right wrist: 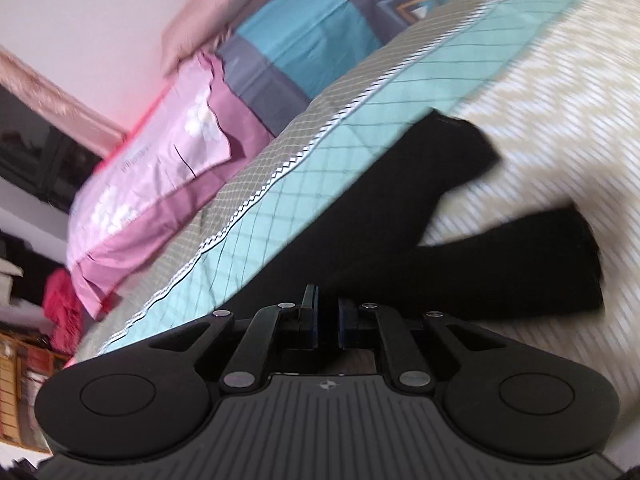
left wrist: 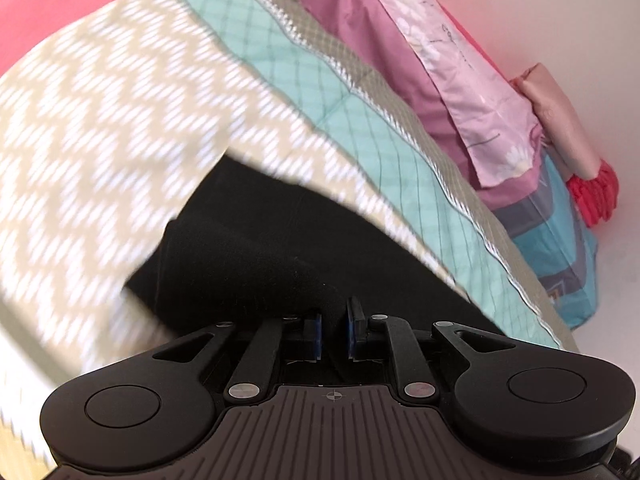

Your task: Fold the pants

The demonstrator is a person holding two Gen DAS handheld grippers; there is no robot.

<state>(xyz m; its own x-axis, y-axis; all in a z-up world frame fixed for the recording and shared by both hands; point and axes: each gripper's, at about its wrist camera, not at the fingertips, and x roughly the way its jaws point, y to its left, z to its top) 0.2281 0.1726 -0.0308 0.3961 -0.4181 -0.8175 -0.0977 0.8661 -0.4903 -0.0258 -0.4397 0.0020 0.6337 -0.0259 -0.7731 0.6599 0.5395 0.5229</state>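
On the zigzag-patterned bedspread (left wrist: 100, 152) lie the black pants (right wrist: 500, 256), their two legs splayed apart in the right wrist view. Both the left gripper (left wrist: 334, 330) and the right gripper (right wrist: 328, 320) have their jaws drawn close, each apparently pinching black cloth, though dark fabric hides the contact. To fold well, carry both pinched edges together at equal height, keeping the cloth taut, and align the legs before releasing.
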